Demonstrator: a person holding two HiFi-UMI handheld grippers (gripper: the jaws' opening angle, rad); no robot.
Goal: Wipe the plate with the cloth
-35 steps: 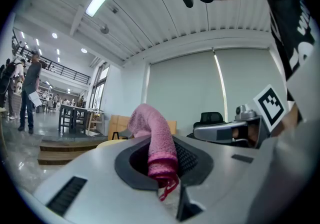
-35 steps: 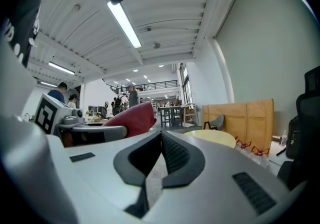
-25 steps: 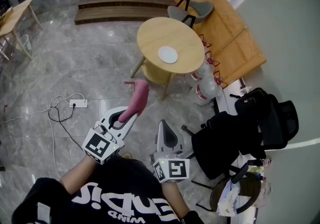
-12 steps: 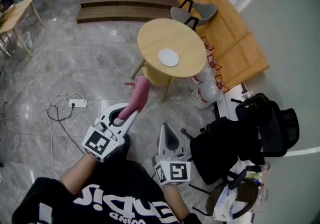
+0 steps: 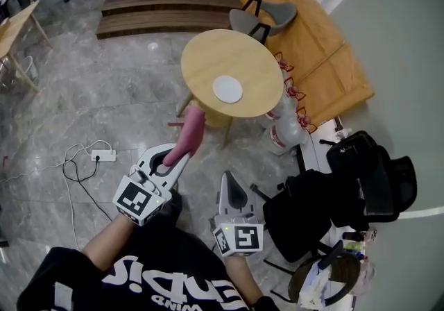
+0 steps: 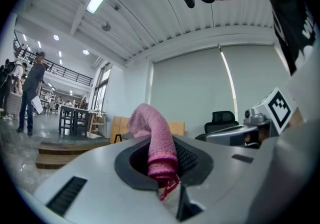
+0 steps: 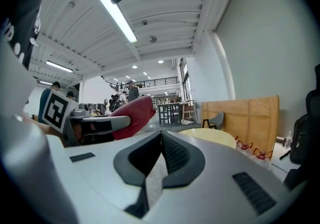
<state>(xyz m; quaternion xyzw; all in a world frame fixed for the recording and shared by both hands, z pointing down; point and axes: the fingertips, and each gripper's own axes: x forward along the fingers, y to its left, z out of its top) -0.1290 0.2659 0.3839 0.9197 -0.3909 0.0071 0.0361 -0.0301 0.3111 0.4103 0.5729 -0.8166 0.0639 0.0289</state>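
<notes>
Jaws of left gripper [image 5: 179, 162] pinch cloth [image 5: 189, 133] over grey marble floor [image 5: 104, 87].

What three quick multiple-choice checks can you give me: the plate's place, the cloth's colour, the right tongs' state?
1. The plate lies: A on the floor; B on the round table; C on a chair.
2. The cloth is: A blue; B pink; C white.
3. The right tongs are: A shut and empty; B wide open; C shut on the cloth.

Answers: 1 B, it sits on that table, near its right edge. 2 B, it shows pink, clamped in the left tongs. 3 A, the jaws meet with nothing between them.
</notes>
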